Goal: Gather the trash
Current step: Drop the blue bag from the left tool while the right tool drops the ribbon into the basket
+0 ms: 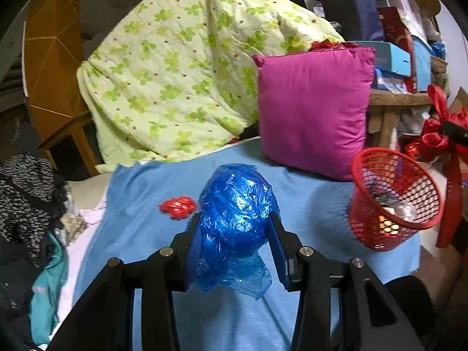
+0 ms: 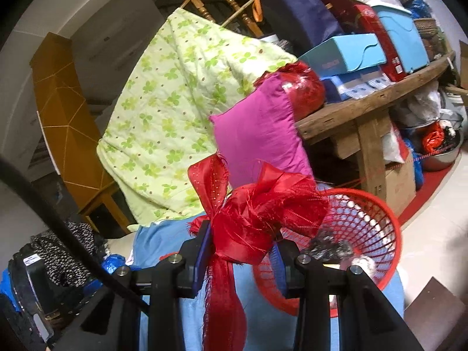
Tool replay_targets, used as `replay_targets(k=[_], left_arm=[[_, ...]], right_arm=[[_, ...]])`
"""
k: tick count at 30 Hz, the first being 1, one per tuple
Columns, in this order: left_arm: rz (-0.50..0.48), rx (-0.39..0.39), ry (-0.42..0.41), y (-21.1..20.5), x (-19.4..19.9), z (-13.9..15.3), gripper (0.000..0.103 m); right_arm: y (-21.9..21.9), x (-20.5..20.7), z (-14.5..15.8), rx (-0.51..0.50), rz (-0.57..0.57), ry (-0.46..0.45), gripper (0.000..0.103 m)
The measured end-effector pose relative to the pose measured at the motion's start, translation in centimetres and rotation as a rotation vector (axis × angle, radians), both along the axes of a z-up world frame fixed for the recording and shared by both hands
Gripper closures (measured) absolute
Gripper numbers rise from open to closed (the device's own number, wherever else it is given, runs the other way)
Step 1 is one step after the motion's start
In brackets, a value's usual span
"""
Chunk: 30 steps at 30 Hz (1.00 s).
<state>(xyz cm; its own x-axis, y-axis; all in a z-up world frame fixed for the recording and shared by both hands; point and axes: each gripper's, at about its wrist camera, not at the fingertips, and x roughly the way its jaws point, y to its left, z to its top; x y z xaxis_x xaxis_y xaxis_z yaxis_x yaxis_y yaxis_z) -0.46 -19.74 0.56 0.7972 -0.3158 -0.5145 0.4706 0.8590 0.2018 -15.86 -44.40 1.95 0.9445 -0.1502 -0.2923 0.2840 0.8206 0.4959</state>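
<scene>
My left gripper [image 1: 234,222] is shut on a crumpled blue plastic bag [image 1: 234,204], held above the light blue sheet [image 1: 307,204]. A small red wrapper [image 1: 177,206] lies on the sheet just left of the bag. At the right stands a red mesh basket [image 1: 395,201] with some trash inside. My right gripper [image 2: 242,242] is shut on a red ribbon bow [image 2: 257,210], its tail hanging down between the fingers. That bow [image 1: 438,134] also shows at the right edge of the left wrist view, above the basket [image 2: 365,228].
A magenta pillow [image 1: 313,108] and a green flowered quilt [image 1: 175,73] lean at the back of the bed. A wooden bench [image 2: 365,108] piled with boxes and bags stands to the right. Dark clothes [image 1: 26,199] lie heaped at the left.
</scene>
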Motion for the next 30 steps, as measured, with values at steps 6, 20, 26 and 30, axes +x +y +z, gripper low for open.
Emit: replay_targets(k=[6, 20, 26, 30], left_arm=[[-0.099, -0.041, 0.055, -1.9, -0.5, 0.2, 0.058], [-0.407, -0.112, 0.121, -10.2, -1.9, 2.0, 0.057], [-0.507, -0.164, 0.168, -14.6, -2.0, 2.4, 0.057], [-0.546, -0.207, 0.221, -17.1, -1.4, 2.0, 0.056]], right_arm=[[-2.3, -1.7, -0.5, 0.024, -0.076, -0.002, 0.063], [-8.2, -5.4, -2.2, 0.099, -0.238, -0.015, 0.063], [-10.4, -5.0, -2.4, 0.093, -0.272, -0.009, 0.063], [-12.1, -3.8, -2.4, 0.076, -0.275, -0.007, 0.063]])
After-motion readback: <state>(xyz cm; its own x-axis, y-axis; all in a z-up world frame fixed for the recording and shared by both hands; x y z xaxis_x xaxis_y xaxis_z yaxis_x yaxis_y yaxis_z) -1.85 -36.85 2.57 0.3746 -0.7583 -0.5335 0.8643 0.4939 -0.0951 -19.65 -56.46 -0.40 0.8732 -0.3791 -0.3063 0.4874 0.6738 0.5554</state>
